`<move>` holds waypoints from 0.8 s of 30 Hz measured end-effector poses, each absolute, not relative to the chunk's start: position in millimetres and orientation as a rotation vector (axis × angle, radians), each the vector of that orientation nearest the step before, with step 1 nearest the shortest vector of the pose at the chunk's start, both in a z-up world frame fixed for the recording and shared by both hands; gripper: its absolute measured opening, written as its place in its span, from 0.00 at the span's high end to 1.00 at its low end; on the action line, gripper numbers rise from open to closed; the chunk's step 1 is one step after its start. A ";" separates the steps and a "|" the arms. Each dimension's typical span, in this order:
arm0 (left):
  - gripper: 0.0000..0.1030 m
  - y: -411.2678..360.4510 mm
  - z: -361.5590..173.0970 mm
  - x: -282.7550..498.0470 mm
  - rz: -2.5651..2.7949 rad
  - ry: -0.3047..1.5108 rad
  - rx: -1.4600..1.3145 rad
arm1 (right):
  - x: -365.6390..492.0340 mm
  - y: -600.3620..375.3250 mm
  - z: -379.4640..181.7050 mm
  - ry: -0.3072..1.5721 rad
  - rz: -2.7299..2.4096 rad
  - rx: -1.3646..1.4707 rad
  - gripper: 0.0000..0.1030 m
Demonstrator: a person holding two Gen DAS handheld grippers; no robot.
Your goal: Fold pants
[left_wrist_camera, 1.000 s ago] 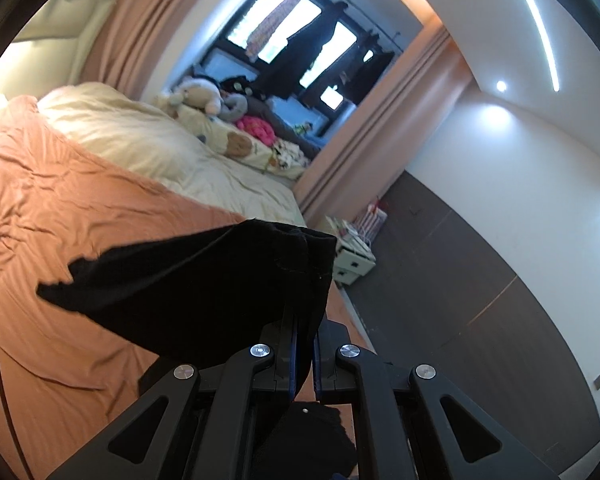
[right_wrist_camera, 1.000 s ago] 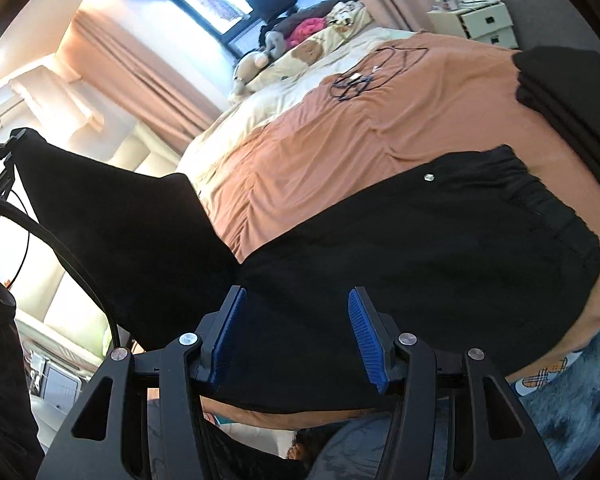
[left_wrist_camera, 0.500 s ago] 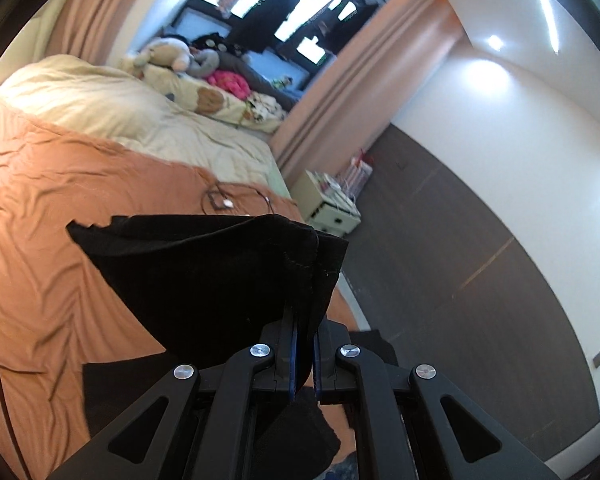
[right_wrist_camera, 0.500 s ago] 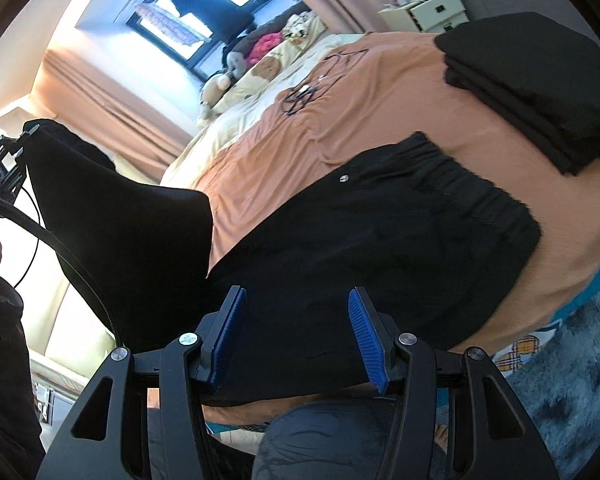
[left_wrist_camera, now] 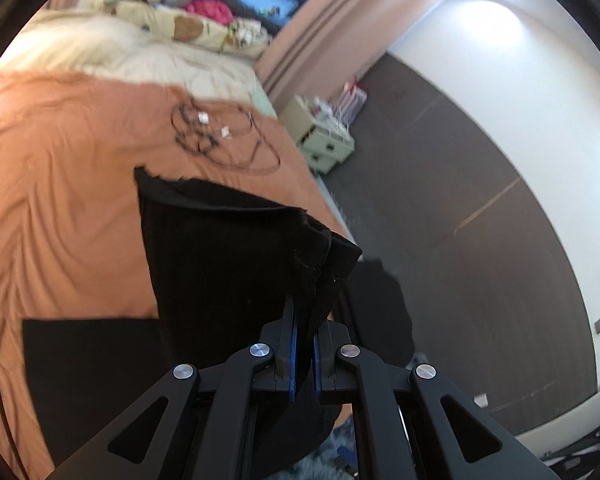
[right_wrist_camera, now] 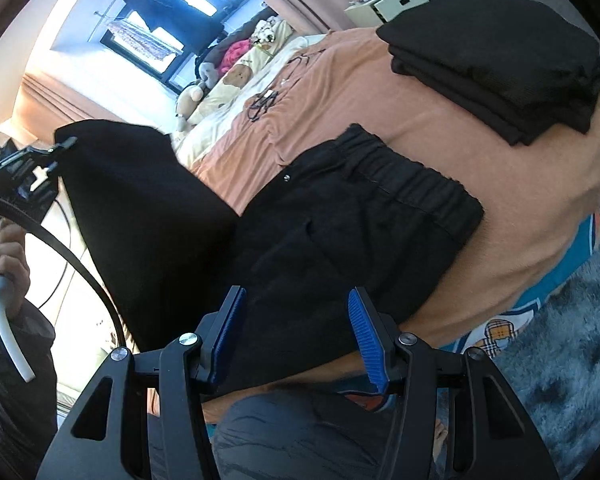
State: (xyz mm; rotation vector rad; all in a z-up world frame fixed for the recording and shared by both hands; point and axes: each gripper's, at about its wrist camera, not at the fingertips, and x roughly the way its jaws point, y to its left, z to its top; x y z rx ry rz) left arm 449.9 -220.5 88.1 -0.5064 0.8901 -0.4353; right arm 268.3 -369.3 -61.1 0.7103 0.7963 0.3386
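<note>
The left gripper (left_wrist_camera: 303,344) pinches the pants (left_wrist_camera: 228,264) hem; the right gripper (right_wrist_camera: 296,332) gapes empty above them — the lifted leg could land crooked, unguided.

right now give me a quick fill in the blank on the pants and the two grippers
1. The left gripper is shut on the ____ end of the black pants.
2. The right gripper has its jaws ____ and holds nothing.
3. The waistband lies flat on the ____ bedspread.

Missing words: leg; open; orange
</note>
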 end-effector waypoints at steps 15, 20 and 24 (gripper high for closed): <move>0.89 -358.0 8.0 435.8 -0.689 1.111 -0.363 | 243.0 -389.6 -66.2 0.839 0.288 0.746 0.50; 0.56 -376.3 -21.1 423.0 -0.754 1.240 -0.298 | 238.9 -392.5 -60.0 0.843 0.300 0.747 0.50; 0.29 -349.3 -18.5 414.6 -0.727 1.215 -0.310 | 242.6 -391.9 -55.1 0.825 0.336 0.766 0.46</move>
